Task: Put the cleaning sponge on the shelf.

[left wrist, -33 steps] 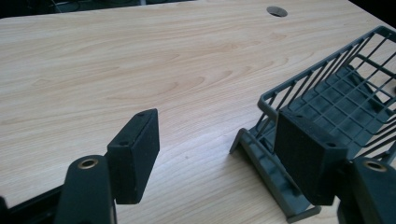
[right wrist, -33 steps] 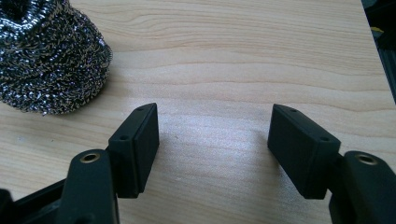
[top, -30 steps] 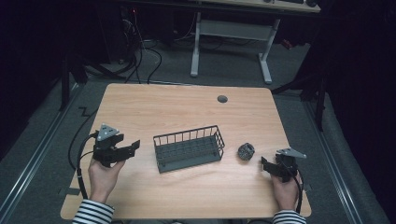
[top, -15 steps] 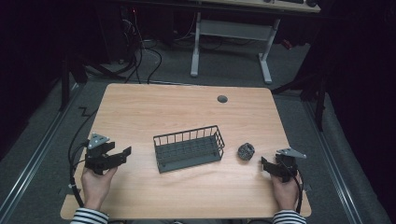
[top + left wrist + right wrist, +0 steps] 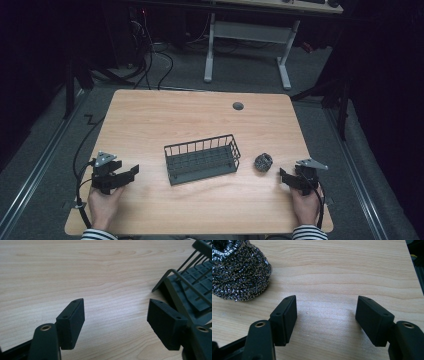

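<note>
On the wooden table (image 5: 150,120), your left gripper (image 5: 131,172) and right gripper (image 5: 283,176) (both jaws apart, empty) flank the wire basket (image 5: 202,158) and steel scourer (image 5: 263,162).

High view overhead; gripper views low (tabletop (image 5: 200,120) shared).

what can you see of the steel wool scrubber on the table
The steel wool scrubber is a small rounded ball of tangled, shiny silver wire coils, darker at its centre, as the right gripper view shows it from close up. It sits loose on the wooden table, between the wire basket and the right tool, apart from both. The tool's open jaws stand short of it and to one side, with bare wood between them. Nothing but the table touches it.
</note>
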Tool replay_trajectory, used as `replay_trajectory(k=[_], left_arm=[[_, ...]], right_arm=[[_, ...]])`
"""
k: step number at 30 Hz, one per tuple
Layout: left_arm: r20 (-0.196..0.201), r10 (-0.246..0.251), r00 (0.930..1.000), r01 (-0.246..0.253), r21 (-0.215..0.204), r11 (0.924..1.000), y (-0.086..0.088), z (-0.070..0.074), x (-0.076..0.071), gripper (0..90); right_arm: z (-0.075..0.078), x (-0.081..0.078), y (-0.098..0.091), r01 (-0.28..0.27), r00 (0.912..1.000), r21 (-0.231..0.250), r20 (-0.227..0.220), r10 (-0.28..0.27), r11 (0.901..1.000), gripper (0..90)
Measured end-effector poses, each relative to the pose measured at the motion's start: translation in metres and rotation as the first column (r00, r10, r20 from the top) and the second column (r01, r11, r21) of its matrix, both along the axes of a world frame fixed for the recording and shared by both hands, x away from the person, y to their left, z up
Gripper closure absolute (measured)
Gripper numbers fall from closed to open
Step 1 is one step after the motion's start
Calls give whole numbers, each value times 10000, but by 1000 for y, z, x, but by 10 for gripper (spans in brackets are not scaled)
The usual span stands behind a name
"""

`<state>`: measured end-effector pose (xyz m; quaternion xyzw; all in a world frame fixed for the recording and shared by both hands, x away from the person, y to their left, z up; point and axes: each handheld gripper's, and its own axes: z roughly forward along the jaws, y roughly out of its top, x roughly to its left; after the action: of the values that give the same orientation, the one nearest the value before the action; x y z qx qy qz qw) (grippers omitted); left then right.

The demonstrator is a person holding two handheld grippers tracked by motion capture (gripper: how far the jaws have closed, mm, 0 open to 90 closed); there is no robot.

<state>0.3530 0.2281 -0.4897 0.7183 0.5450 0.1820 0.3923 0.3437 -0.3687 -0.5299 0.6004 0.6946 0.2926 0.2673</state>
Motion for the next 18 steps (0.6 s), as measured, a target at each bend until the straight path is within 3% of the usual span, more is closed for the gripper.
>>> replay_trajectory(k=[14, 18], left_arm=[[-356, 372, 9987, -364, 234, 9991, 4, -28, 7, 300], [-433, 447, 9981, -416, 697, 9967, 1, -34, 11, 300]], right_arm=[[0, 0, 0, 21, 10000, 9, -5, -21, 10000, 339], [0, 0, 0, 21, 10000, 6, -6, -21, 10000, 339]])
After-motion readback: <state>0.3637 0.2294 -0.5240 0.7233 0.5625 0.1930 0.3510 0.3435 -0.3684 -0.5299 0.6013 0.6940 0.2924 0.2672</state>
